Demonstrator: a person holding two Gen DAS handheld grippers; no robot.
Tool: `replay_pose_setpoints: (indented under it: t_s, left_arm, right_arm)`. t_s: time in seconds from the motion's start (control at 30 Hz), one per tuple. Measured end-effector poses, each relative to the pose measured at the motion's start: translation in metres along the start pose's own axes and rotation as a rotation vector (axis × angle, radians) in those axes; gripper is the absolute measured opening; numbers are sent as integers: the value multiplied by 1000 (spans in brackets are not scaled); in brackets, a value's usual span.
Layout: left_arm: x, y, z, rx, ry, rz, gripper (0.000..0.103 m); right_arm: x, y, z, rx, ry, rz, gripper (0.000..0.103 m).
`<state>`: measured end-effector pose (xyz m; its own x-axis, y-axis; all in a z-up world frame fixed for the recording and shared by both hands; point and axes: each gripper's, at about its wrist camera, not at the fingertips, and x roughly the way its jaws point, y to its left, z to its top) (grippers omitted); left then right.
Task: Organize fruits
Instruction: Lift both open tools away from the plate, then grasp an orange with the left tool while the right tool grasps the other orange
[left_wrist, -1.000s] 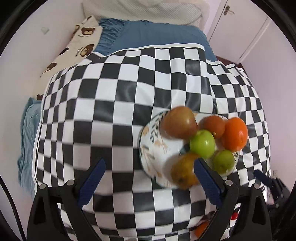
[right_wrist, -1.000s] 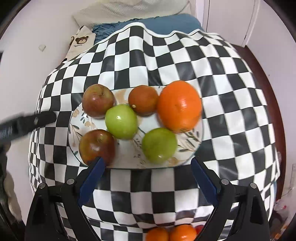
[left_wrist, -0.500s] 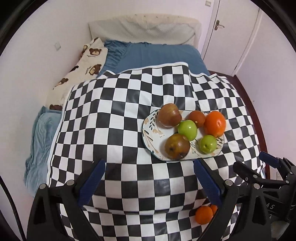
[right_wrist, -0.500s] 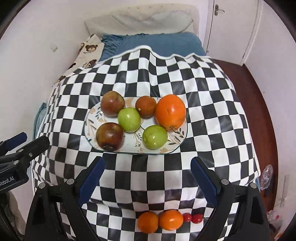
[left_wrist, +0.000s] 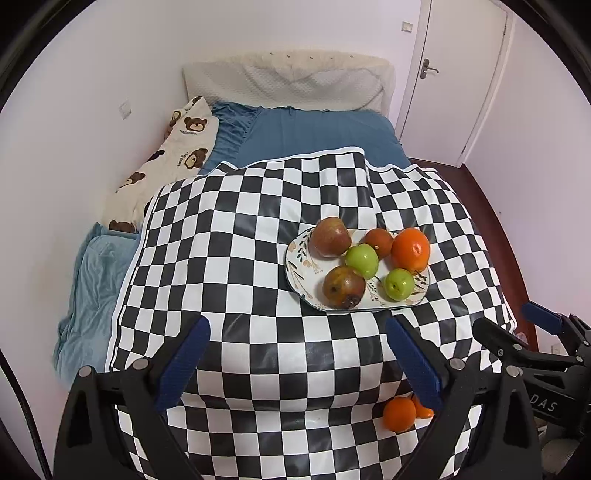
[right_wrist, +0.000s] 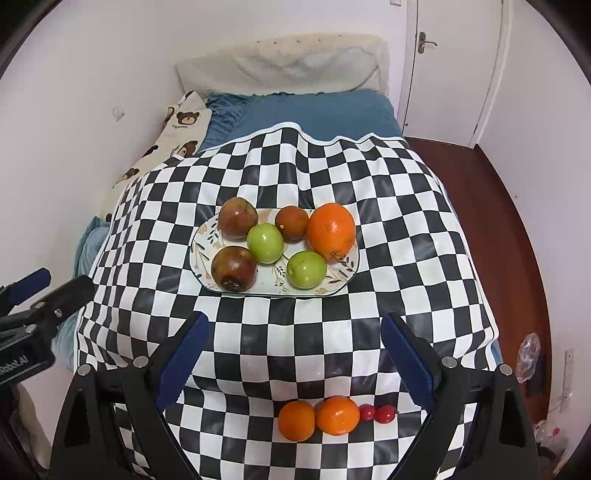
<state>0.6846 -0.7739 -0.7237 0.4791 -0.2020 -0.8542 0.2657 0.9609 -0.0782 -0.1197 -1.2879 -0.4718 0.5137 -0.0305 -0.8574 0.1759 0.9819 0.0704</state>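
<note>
A floral plate on the checkered cloth holds two brown-red apples, two green apples, a small dark orange fruit and a big orange. Near the cloth's front edge lie two loose oranges and two small red fruits. My right gripper hangs open, high above the cloth in front of the plate. My left gripper is also open, left of the plate and well above it. Neither holds anything.
The checkered cloth covers the foot of a bed with a blue sheet, a white pillow and a bear-print blanket. Wooden floor and a white door lie to the right.
Both grippers have drawn back and up from the plate, so the fruit looks smaller and the whole bed shows. The loose oranges have come into view. The fruit has not moved.
</note>
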Motion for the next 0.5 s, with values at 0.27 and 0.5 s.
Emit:
replay_pose_setpoints:
  t_s: [0.27, 0.5]
  left_arm:
    - [-11, 0, -5, 7, -8, -33, 99]
    - [12, -11, -26, 38, 53, -9, 103]
  right_arm:
    - [-25, 1, -7, 36, -41, -6, 96]
    - [-18, -22, -23, 145, -7, 82, 96]
